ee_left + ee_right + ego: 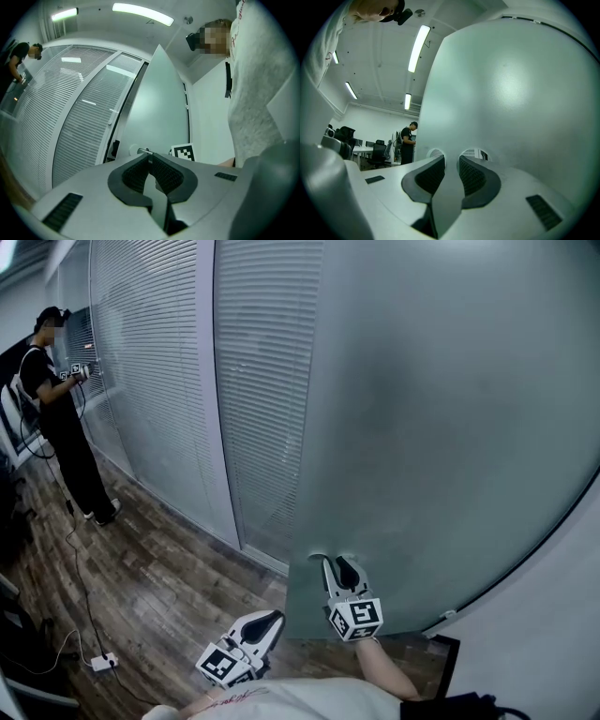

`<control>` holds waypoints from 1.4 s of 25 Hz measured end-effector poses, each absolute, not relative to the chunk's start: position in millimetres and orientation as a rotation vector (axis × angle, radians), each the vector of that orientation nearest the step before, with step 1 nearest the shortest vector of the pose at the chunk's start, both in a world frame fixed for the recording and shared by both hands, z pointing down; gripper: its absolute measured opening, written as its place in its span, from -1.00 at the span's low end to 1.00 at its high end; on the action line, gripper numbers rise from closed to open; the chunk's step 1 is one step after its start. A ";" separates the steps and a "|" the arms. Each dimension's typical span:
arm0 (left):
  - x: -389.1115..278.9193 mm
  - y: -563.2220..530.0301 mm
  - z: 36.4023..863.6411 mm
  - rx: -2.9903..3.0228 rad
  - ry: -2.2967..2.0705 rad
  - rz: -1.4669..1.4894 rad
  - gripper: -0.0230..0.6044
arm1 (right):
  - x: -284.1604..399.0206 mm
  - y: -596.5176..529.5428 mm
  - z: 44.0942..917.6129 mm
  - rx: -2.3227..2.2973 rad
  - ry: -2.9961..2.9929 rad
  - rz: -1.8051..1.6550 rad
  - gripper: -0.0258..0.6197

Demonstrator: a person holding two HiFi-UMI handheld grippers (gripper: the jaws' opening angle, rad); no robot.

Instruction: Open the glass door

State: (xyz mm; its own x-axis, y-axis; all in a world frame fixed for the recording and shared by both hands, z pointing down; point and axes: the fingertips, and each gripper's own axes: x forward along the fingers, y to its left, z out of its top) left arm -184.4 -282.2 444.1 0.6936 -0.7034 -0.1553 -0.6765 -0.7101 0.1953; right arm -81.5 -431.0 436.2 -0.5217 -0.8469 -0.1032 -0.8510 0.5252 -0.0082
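Door [422,427] of frosted glass stands right before us. Our right gripper [338,565] straddles its free edge, jaws partly open and seemingly pinching the pane, for a pull. Meanwhile our left gripper [265,624] waits alongside, jaws together, holding nothing.
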 end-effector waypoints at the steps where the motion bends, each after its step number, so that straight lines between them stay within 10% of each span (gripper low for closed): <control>1: -184.8 -279.5 442.4 2.776 -1.146 -0.335 -0.79 | -82.9 -428.7 436.4 -1.480 2.668 0.059 -0.59; 35: -125.9 -91.9 436.7 2.705 -1.441 -0.414 -0.81 | -87.7 -282.6 431.1 -1.187 2.818 0.080 -0.60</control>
State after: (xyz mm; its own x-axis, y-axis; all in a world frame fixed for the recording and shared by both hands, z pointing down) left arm -125.9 -91.9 436.7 0.5303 -0.8210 -0.2116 -0.8079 -0.5650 0.1674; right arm -87.7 -282.6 431.1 -0.6960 -0.7115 -0.0965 -0.7158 0.6981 0.0161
